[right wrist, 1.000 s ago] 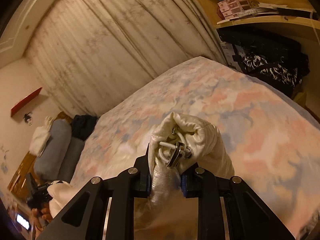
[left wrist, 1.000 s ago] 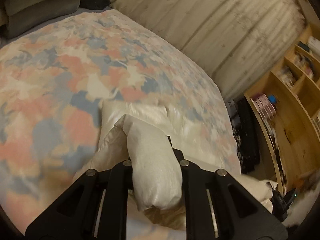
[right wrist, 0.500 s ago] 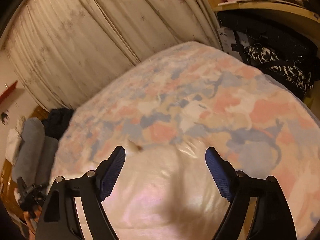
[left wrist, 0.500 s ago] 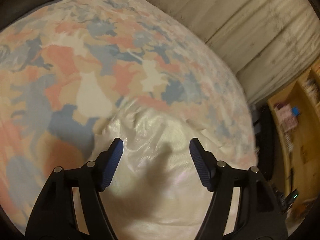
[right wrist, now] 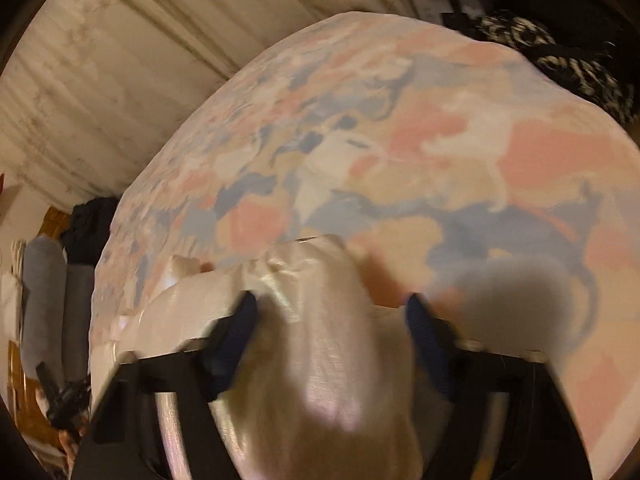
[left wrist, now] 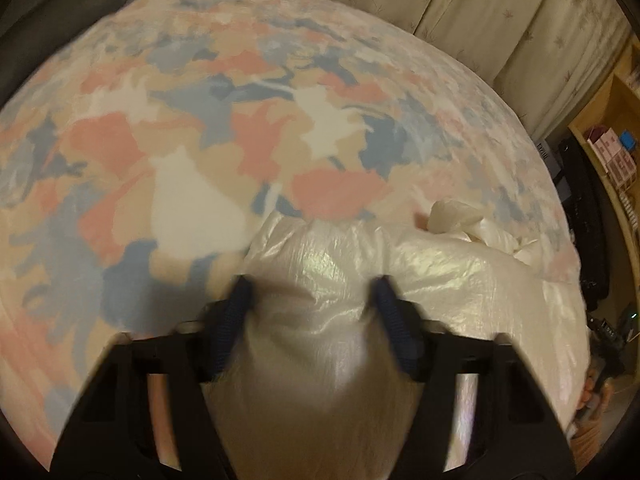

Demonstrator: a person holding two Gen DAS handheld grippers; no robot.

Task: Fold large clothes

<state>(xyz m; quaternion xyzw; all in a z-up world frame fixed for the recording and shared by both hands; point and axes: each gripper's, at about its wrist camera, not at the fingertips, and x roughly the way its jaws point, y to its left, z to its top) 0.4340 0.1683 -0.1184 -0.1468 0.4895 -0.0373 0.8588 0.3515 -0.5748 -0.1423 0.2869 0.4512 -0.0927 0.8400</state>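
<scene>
The cream, shiny padded jacket [left wrist: 320,280] lies on the bed's patterned cover [left wrist: 180,152], at the near edge of the pink, blue and beige print, with a bunched end [left wrist: 456,216] sticking up at its far right in the left wrist view. In the right wrist view the same jacket [right wrist: 312,300] spreads from the lower left towards the centre.

A second ago each tool was raised and clamped on a gathered fold of this fabric. Half a second ago both had let go and stood wide above the spread garment. Now both sit lower and closer to it, and their jaws have just been closing.

The left tool [left wrist: 312,296] is part-way in, with a hump of jacket bulging up between its blue fingers [left wrist: 236,304]. The fabric seems to meet both pads, though blur keeps me from telling whether they press.

The right tool [right wrist: 332,316] is likewise narrowed, with a ridge of cloth between its fingers [right wrist: 240,320]. The left pad touches the fabric; the right one appears to stand just clear at the jacket's edge, beside the bedcover.

Pale curtains [left wrist: 500,20] hang beyond the bed, and wooden shelves [left wrist: 616,128] stand at the right.
</scene>
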